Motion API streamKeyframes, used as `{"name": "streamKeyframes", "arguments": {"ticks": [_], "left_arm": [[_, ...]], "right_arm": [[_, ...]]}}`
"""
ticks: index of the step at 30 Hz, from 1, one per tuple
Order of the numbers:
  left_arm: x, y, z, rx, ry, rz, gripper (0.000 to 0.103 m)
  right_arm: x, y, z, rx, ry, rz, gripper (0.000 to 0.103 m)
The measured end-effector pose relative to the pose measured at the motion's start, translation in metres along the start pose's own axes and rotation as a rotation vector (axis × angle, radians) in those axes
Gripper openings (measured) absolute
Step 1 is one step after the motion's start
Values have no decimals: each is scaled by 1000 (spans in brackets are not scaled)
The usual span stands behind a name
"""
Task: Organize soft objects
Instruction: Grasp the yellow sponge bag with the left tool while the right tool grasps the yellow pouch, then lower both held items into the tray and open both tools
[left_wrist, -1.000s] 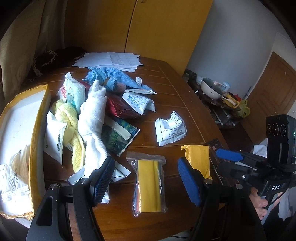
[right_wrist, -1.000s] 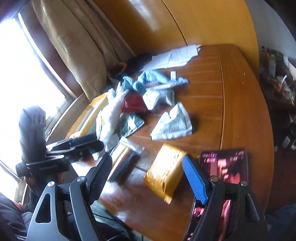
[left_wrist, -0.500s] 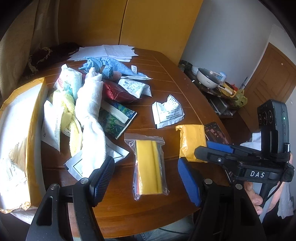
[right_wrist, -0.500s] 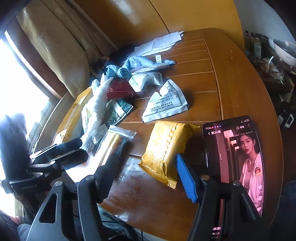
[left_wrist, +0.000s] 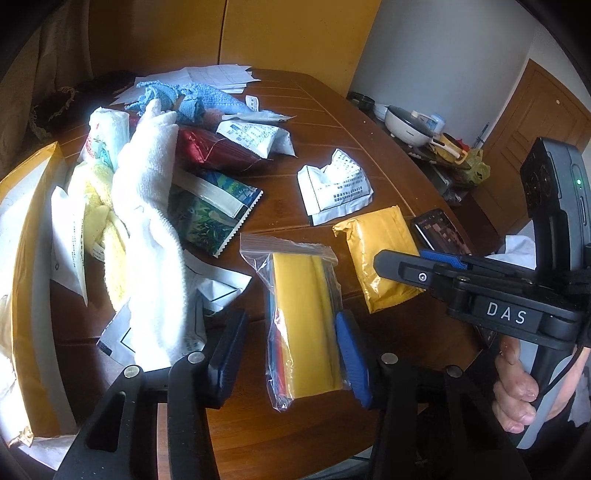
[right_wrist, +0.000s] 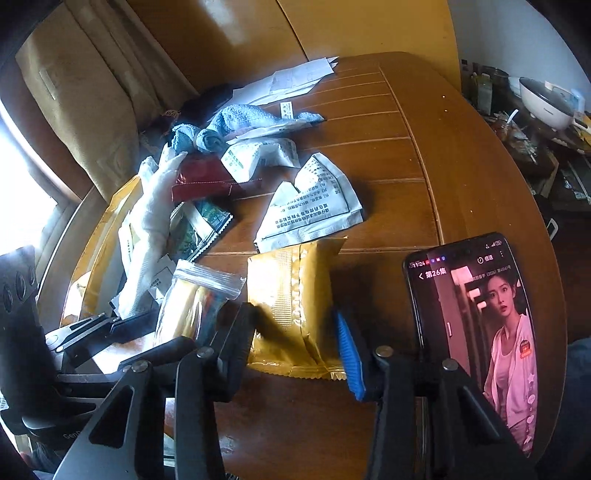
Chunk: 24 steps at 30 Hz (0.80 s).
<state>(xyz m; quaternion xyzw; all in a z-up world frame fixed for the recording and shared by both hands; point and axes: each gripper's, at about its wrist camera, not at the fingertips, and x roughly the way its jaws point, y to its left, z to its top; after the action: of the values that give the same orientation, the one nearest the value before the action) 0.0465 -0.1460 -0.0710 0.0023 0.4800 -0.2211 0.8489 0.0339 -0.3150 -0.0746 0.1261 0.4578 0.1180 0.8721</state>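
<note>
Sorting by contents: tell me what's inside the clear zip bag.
The clear zip bag holds a folded yellow item, with red and dark edges beside it. What those edges belong to is hidden by the yellow fold.

daylight from window (right_wrist: 22, 192) at left, towel (left_wrist: 147, 206) blown out, fisheye edges dark.

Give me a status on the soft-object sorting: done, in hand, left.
Done: nothing looks sorted; the towels and packets lie in a loose pile on the table.
In hand: the left gripper has been closing around the zip bag, the right gripper around the gold packet; whether the pads press yet is unclear.
Left: almost everything.
</note>
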Motion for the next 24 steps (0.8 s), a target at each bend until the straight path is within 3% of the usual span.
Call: {"name": "streamKeyframes", "arguments": {"ticks": [2,6,10,16,21,24], "left_arm": [[3,-3,-1,19,11,5,39],[-2,-5,-7,54,8,15,35],[-10,9,-14,12,-7,-27,32],[-34,30,-18,-78,-11,-277,32],[-79,49,-19,-126,-124,-382,32],[-114,69,-17,-172,-232,-346,32]], "right_arm": [[1,0,1,-1,-1,-2,35],[-2,4,0,-2,-9,-22,32],[-3,8,-3,14,-21,-13,32],[-16,17,-4,50,-87,-14,32],[-32,31,2,67,-160,44,32],[-38,47,6,56,-201,99,32]]}}
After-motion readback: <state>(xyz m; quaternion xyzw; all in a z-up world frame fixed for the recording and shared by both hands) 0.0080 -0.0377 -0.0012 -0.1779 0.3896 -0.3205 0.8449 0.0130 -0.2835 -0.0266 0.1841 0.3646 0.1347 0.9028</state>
